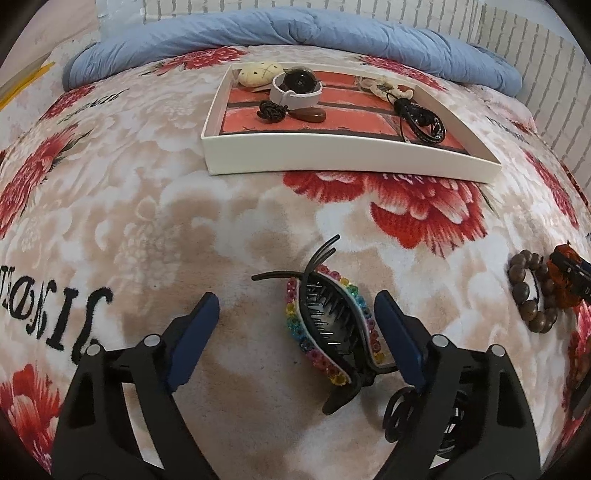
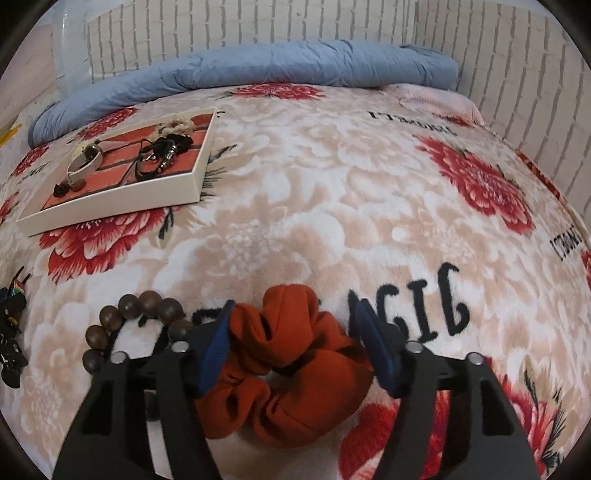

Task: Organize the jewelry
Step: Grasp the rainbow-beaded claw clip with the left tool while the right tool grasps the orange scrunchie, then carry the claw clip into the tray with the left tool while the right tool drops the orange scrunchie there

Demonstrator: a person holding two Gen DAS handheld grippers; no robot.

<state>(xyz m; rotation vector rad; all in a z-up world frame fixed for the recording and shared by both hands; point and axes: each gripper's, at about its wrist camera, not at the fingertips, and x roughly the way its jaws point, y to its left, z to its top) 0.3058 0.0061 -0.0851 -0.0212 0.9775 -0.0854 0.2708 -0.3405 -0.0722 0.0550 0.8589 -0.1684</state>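
Note:
A black hair claw clip with rainbow rhinestones (image 1: 332,325) lies on the floral blanket. My left gripper (image 1: 297,314) is open around it, the right finger close beside it. A rust-orange scrunchie (image 2: 291,365) lies between the open fingers of my right gripper (image 2: 295,321). A brown wooden bead bracelet (image 2: 136,325) lies just left of it, and shows at the right in the left wrist view (image 1: 532,295). A white tray (image 1: 347,162) with a red brick-pattern base holds a white band, a shell, a pendant and black cords; it also shows in the right wrist view (image 2: 110,206).
A blue rolled duvet (image 1: 295,33) lies along the far edge of the bed by a white brick wall (image 2: 332,22). The wall runs along the right side too. Another black clip (image 1: 406,413) lies under my left gripper's right finger.

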